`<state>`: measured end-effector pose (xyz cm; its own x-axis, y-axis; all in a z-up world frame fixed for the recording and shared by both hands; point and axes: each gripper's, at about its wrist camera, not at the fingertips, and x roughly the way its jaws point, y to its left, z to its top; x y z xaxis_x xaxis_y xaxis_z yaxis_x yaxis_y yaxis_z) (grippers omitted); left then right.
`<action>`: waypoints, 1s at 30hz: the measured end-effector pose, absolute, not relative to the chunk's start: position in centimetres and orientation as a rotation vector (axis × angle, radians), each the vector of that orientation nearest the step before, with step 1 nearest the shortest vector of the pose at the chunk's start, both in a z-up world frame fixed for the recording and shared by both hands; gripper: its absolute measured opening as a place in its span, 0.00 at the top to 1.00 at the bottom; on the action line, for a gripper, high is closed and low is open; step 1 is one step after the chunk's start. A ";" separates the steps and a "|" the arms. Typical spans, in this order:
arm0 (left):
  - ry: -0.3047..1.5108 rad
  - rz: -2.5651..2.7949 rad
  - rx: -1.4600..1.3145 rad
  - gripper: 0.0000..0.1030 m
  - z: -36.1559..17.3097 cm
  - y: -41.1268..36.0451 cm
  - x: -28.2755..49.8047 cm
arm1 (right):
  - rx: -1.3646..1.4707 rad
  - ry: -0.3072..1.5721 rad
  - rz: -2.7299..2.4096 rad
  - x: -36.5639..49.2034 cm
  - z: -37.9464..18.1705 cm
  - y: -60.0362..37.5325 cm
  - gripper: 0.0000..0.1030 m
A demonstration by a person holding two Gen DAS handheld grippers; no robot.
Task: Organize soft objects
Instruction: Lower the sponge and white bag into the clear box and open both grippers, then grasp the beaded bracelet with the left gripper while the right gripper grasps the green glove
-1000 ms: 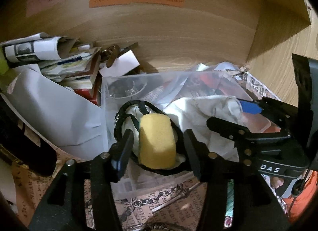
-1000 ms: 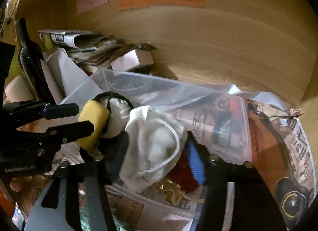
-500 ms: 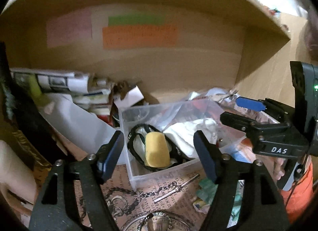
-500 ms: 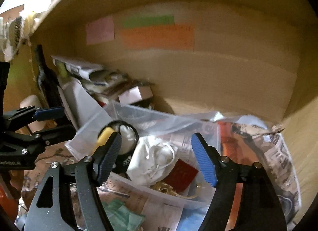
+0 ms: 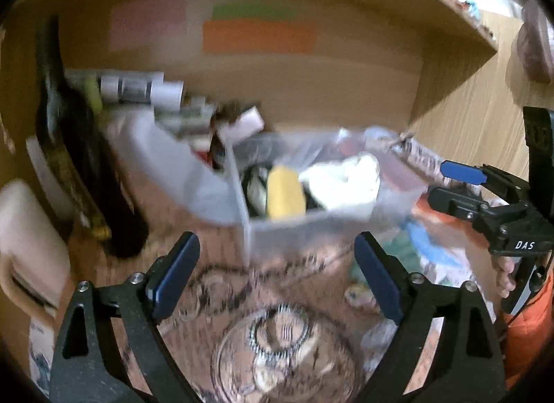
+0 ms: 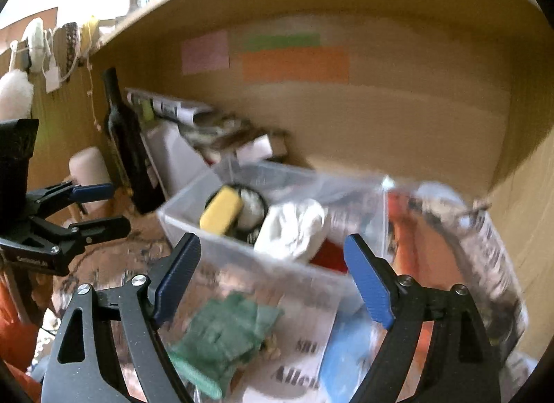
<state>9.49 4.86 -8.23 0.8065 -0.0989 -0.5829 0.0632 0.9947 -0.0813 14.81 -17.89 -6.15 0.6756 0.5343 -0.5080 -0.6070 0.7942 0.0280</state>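
Sponge [image 5: 284, 191] and white cloth [image 5: 342, 181] sit side by side in our clear bin [image 5: 311, 226] | left gripper [image 5: 277, 274] wide open, empty | right gripper [image 6: 273, 274] same, both short of the bin

Dark bottle [image 6: 128, 146] upright at left, rolled newspaper [image 5: 138, 89] behind, orange note [image 6: 294, 65] on back wall

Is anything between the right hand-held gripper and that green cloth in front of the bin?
Nothing visible: the green cloth lies just ahead of the open right hand-held gripper, nearer than the clear bin.
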 end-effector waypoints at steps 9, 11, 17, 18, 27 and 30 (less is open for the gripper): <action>0.781 -0.081 -0.063 0.11 -13.5 5.0 8.7 | -0.112 0.683 0.660 13.8 -10.7 -17.6 0.19; 0.809 -0.095 -0.062 0.11 -14.5 4.6 8.7 | -0.101 0.709 0.673 13.7 -11.4 -17.3 0.19; 0.852 -0.109 -0.041 0.16 -16.4 3.4 9.1 | -0.095 0.765 0.696 13.9 -12.8 -16.5 0.22; 0.857 -0.107 -0.041 0.19 -16.5 3.3 9.2 | -0.099 0.762 0.696 13.8 -12.9 -16.4 0.27; 0.846 -0.080 -0.092 0.60 -16.7 4.2 9.3 | -0.124 0.735 0.712 13.6 -12.9 -16.2 0.72; 0.845 -0.087 -0.119 0.69 -16.5 4.8 9.2 | -0.125 0.705 0.715 13.2 -12.5 -16.3 0.77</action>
<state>9.18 4.79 -16.52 0.6606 -0.1240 -0.7404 0.0293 0.9898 -0.1396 13.16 -16.28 -12.55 0.5374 0.5585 -0.6319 -0.6395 0.7583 0.1263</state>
